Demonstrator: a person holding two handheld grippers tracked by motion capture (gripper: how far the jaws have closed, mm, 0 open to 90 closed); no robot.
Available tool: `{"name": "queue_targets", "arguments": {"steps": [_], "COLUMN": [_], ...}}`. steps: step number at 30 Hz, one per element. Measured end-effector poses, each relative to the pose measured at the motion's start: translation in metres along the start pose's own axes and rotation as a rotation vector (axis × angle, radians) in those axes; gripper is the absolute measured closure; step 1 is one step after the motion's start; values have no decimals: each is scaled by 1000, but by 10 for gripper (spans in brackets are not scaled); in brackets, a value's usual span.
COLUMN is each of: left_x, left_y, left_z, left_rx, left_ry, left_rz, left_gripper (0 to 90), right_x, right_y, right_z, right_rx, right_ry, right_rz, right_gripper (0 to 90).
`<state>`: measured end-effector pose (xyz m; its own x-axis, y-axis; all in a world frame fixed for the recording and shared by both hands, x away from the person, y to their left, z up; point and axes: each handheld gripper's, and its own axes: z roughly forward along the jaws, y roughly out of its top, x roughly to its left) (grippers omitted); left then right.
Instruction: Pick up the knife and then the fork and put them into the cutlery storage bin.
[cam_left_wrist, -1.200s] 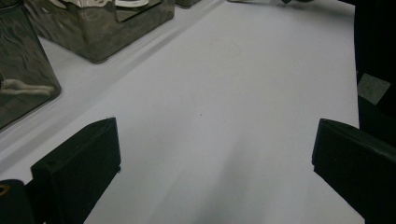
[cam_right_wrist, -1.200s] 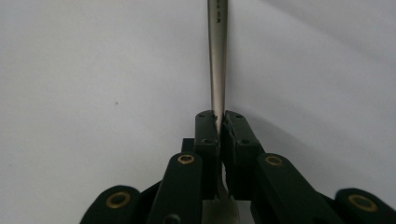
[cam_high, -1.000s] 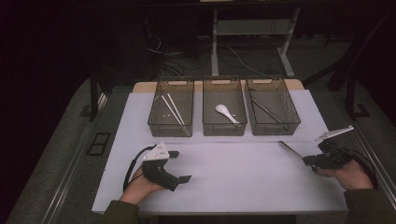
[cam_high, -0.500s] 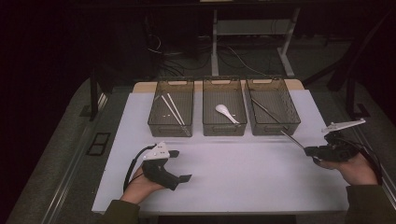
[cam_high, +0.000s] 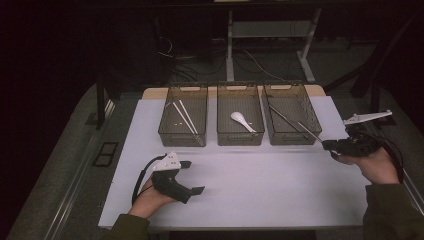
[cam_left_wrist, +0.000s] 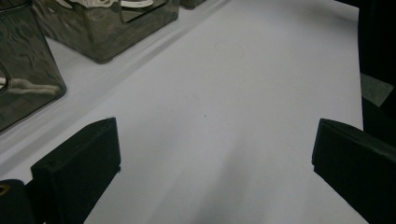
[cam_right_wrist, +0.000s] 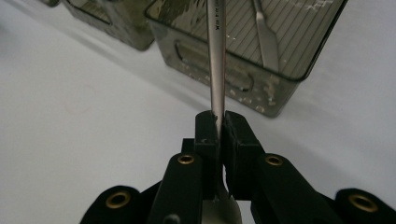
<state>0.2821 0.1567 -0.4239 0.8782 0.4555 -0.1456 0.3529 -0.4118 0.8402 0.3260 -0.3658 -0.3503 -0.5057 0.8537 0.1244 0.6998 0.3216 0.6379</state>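
Three dark see-through bins stand in a row at the back of the white table. The left bin (cam_high: 183, 131) holds chopsticks (cam_high: 186, 118), the middle bin (cam_high: 240, 136) a white spoon (cam_high: 242, 120), and the right bin (cam_high: 292, 135) a metal utensil (cam_high: 280, 112). My right gripper (cam_high: 332, 145) hovers just right of the right bin, shut on the handle of a thin metal utensil (cam_high: 312, 134). In the right gripper view that utensil (cam_right_wrist: 215, 65) runs from the shut gripper (cam_right_wrist: 218, 122) out over the bin (cam_right_wrist: 243, 77). My left gripper (cam_high: 192, 176) rests open on the table at front left; the left gripper view shows bare table between its fingertips (cam_left_wrist: 215, 154).
The white table surface (cam_high: 270, 180) spreads between the two hands. The left gripper view catches bin walls (cam_left_wrist: 107, 32) at upper left. Dark floor, table legs and cables lie behind the table.
My right gripper has moved up and toward the right bin with the metal utensil, whose tip now reaches over the bin's near corner. The left gripper has stayed put.
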Motion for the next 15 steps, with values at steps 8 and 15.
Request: {"name": "queue_targets", "arguments": {"steps": [8,15], "left_x": [-1,-1], "left_y": [0,0], "left_z": [0,0], "left_rx": [0,1], "left_ry": [-5,-7], "left_rz": [2,3], "left_gripper": [4,4], "right_x": [-3,-8], "right_y": [32,61], "right_z": [10,31], "right_rx": [-10,-1], "right_ry": [-34,-47], "right_rz": [0,8], "right_gripper": [844,843]}}
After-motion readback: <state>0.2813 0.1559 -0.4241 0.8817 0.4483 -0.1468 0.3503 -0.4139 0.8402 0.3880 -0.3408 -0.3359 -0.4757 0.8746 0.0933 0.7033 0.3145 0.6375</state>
